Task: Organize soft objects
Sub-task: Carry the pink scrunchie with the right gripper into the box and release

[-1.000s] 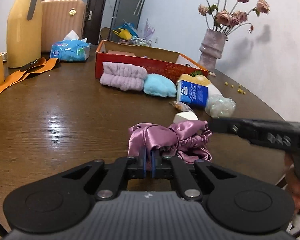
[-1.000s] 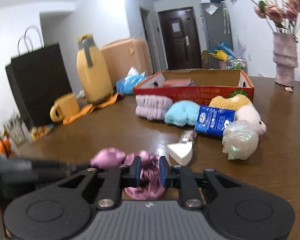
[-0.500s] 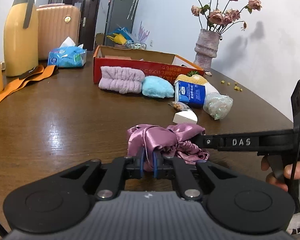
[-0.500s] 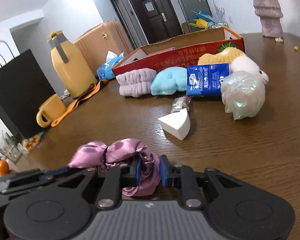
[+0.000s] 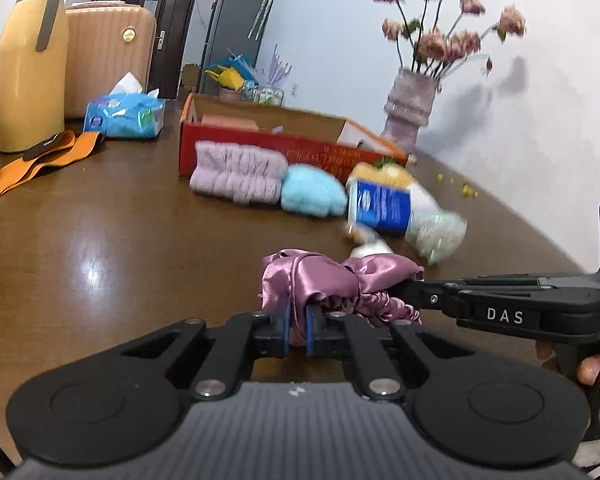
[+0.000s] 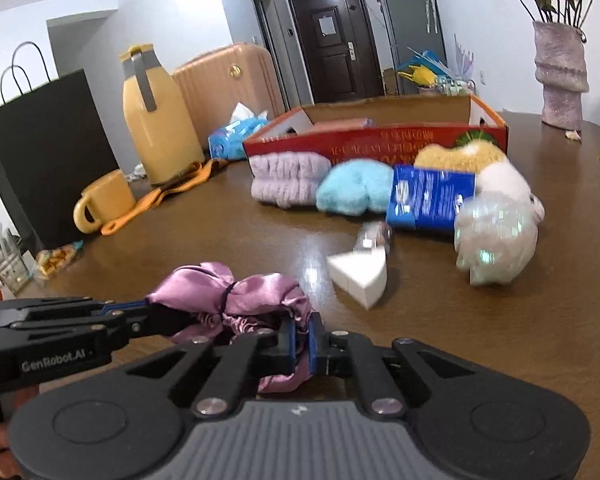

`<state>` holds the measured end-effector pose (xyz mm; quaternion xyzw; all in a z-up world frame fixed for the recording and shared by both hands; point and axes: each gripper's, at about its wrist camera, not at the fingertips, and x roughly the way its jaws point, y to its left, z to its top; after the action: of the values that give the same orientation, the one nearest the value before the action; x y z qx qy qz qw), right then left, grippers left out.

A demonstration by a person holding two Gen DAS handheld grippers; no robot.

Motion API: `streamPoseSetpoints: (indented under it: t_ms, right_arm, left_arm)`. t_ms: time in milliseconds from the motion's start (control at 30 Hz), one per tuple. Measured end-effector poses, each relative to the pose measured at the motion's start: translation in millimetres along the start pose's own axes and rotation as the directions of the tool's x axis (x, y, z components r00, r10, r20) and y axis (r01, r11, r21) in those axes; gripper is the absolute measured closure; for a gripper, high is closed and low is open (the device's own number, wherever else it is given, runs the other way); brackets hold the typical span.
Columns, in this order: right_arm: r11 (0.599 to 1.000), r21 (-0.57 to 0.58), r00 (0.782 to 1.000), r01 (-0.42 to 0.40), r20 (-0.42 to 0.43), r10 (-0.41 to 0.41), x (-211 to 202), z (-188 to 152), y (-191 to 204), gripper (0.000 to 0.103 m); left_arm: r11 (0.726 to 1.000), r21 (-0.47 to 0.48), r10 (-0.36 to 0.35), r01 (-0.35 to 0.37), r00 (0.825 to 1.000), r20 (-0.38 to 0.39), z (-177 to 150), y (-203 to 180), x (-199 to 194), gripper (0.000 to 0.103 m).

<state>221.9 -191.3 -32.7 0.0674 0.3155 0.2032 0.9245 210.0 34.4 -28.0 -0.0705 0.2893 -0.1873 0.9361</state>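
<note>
Glossy satin scrunchie (image 5: 332,280), polished wooden table (image 5: 120,240)

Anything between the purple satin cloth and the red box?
Yes. The purple satin cloth, pinched by both the left hand-held gripper and right hand-held gripper, faces a row of items against the red box front: lilac towel, blue fluffy item, blue packet. The white wedge sponge lies nearer.

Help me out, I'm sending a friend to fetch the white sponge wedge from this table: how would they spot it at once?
Start at the red cardboard box on the brown table; a row of soft things lies along its front. Nearer the camera than that row, alone on bare wood, sits the white sponge wedge. It is the only plain white, sharp-edged piece; its neighbours are fluffy, shiny or printed.
</note>
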Motion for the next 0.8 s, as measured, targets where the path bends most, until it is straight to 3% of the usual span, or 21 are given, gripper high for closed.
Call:
streamPoseSetpoints:
  t_ms: [133, 267, 367, 433, 500, 600, 667, 767, 800]
  right_arm:
    - [0.999, -0.022, 0.997, -0.03, 0.074, 0.032, -2.2, 43.5, -8.1, 0.097]
    - [0.996, -0.087, 0.989, -0.029, 0.145, 0.042, 20.4, 116.6, -20.0, 0.097]
    - [0.992, -0.123, 0.986, -0.013, 0.165, 0.034, 56.2, 171.0, -29.6, 0.097]
    - [0.994, -0.108, 0.992, -0.021, 0.119, 0.034, 89.0, 199.6, -39.4, 0.097]
    - [0.995, -0.101, 0.998, -0.025, 0.057, 0.031, 127.6, 221.0, -48.6, 0.097]
    - [0.994, -0.109, 0.999, -0.017, -0.048, 0.012, 177.8, 230.4, -58.4, 0.097]
    - [0.988, -0.148, 0.992, -0.032, -0.127, 0.013, 203.6, 225.7, -58.6, 0.097]
    - [0.986, -0.154, 0.974, -0.065, -0.224, 0.029, 228.2, 217.8, -60.5, 0.095]
    - [0.986, -0.154, 0.971, -0.069, -0.236, 0.032, 231.9, 216.3, -60.5, 0.091]
  left_arm:
    - [0.999, -0.017, -0.038, 0.039, 0.998, 0.056, 42.4, 6.5, 8.5, 0.095]
    - [0.998, -0.02, -0.048, 0.051, 0.991, 0.122, 112.3, 18.5, 37.5, 0.095]
    - [1.0, 0.006, -0.006, 0.006, 0.989, 0.145, 163.1, 26.4, 76.6, 0.095]
    - [0.999, 0.008, 0.036, -0.038, 0.991, 0.132, 184.8, 34.6, 105.8, 0.095]
    - [0.998, -0.001, 0.069, -0.069, 0.995, 0.07, 198.4, 46.1, 139.1, 0.095]
    - [0.99, 0.012, 0.141, -0.141, 0.99, -0.019, 197.6, 57.4, 176.1, 0.093]
    - [0.99, 0.028, 0.14, -0.138, 0.988, -0.064, 190.8, 63.0, 186.2, 0.093]
    - [0.993, 0.023, 0.116, -0.115, 0.992, -0.048, 187.6, 69.6, 180.5, 0.078]
    - [0.993, 0.024, 0.119, -0.118, 0.992, -0.03, 187.1, 72.2, 174.1, 0.064]
